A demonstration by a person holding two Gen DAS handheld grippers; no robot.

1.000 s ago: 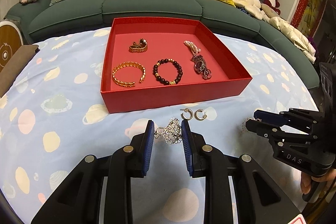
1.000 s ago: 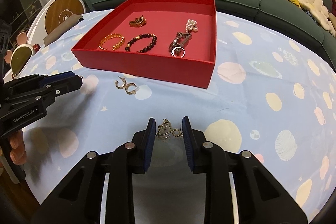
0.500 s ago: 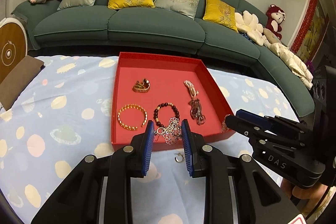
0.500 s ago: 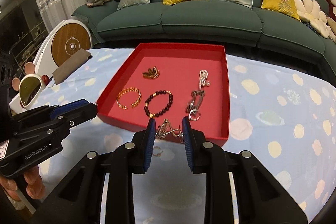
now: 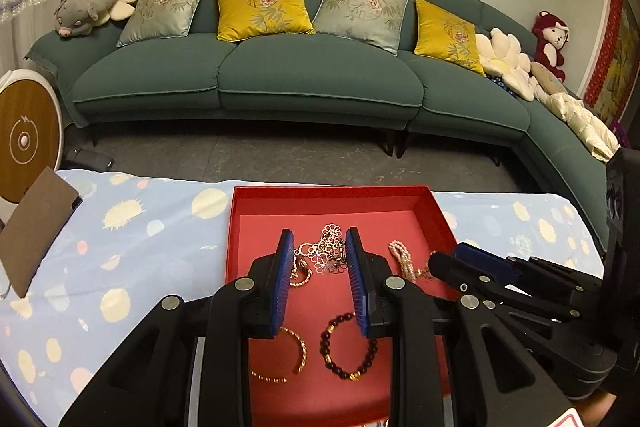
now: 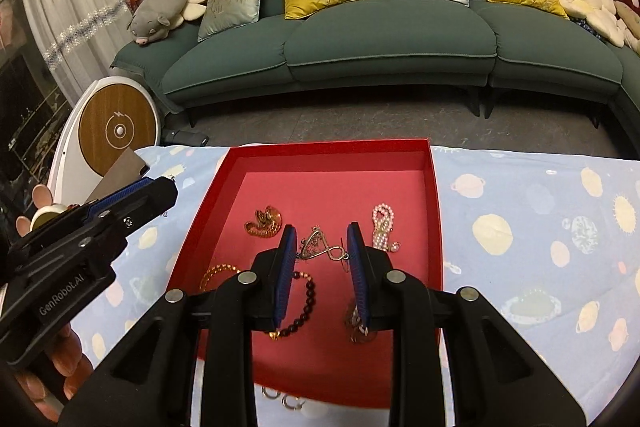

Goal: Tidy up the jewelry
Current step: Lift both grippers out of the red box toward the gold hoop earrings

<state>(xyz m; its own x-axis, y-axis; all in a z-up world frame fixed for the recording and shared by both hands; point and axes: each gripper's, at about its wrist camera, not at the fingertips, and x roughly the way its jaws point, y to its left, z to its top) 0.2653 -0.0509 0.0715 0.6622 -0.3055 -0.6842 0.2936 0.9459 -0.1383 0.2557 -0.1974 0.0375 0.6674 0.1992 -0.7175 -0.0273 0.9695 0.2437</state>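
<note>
My left gripper [image 5: 320, 259] is shut on a silver flower-link piece [image 5: 330, 253] and holds it over the red tray [image 5: 332, 193]. My right gripper [image 6: 322, 247] is shut on a gold twisted earring [image 6: 320, 247], also over the red tray [image 6: 328, 147]. In the tray lie a gold bangle [image 5: 294, 351], a dark bead bracelet [image 5: 348, 347], a pearl piece [image 6: 383, 221] and a gold ornament [image 6: 264, 223]. Two hoop earrings [image 6: 282, 399] lie on the cloth in front of the tray. Each gripper shows in the other's view, the right one [image 5: 444, 263] and the left one [image 6: 160, 191].
The table carries a blue cloth with pale spots [image 6: 540, 227]. A brown card [image 5: 36, 231] lies at the left. A green sofa with cushions [image 5: 280, 75] stands beyond the table, and a round wooden-faced device [image 6: 118, 129] stands at the left.
Both grippers have lifted their jewelry off the cloth and moved forward over the red tray. The two hoop earrings stayed on the cloth.
</note>
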